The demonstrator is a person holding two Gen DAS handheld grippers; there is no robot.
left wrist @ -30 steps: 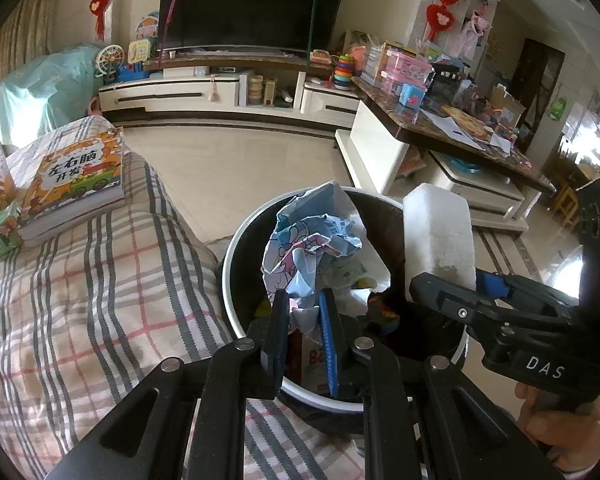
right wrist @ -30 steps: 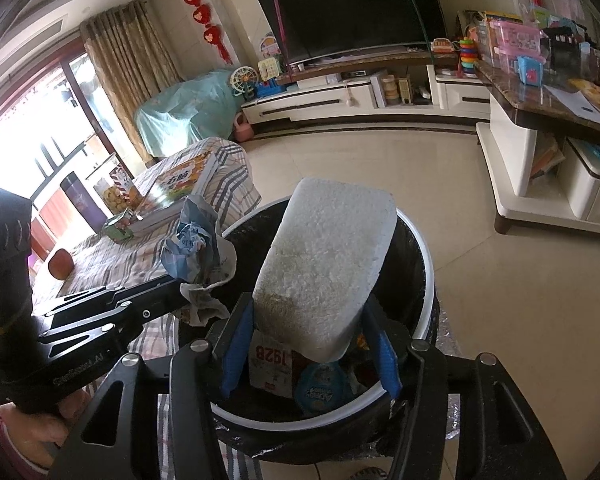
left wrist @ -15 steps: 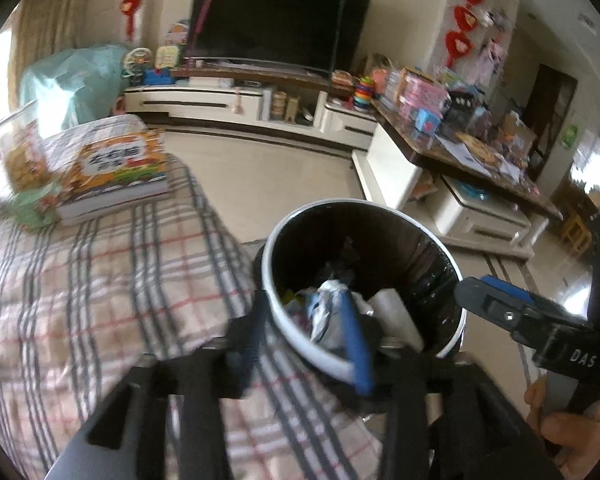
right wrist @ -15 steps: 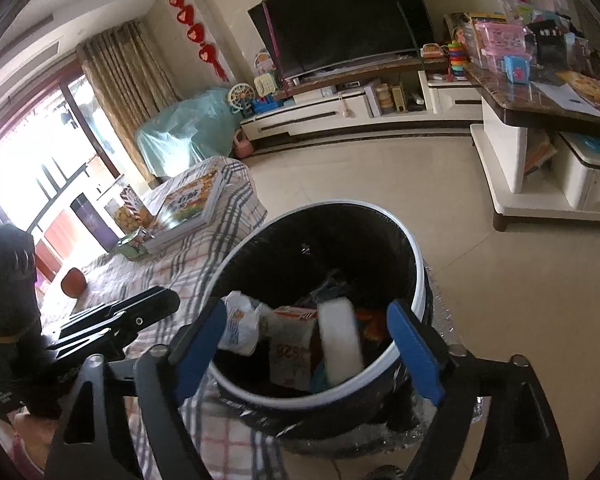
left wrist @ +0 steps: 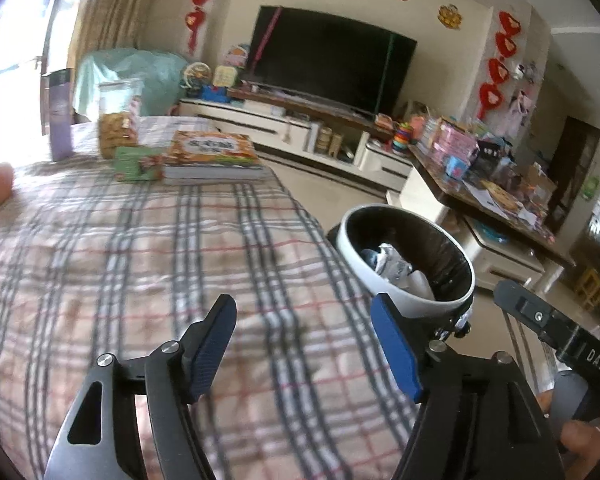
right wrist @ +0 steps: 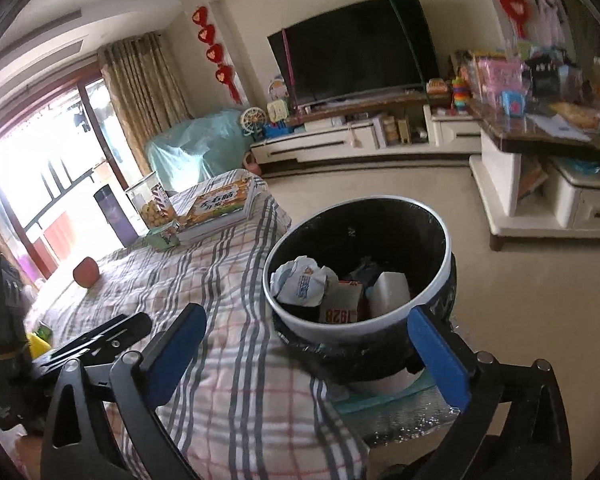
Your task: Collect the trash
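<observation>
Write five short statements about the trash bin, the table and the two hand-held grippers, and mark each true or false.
1. The crumpled wrapper lies inside the trash bin. True.
2. The right hand-held gripper grips a white foam block. False: nothing is between its jaws, which are opening; the white foam block lies in the bin.
3. A book lies on the plaid tablecloth. True.
4. The trash bin is empty. False: it holds the wrapper, a small carton and the foam block.
5. The left hand-held gripper holds the wrapper. False: its jaws are opening with nothing between them, over the tablecloth.
</observation>
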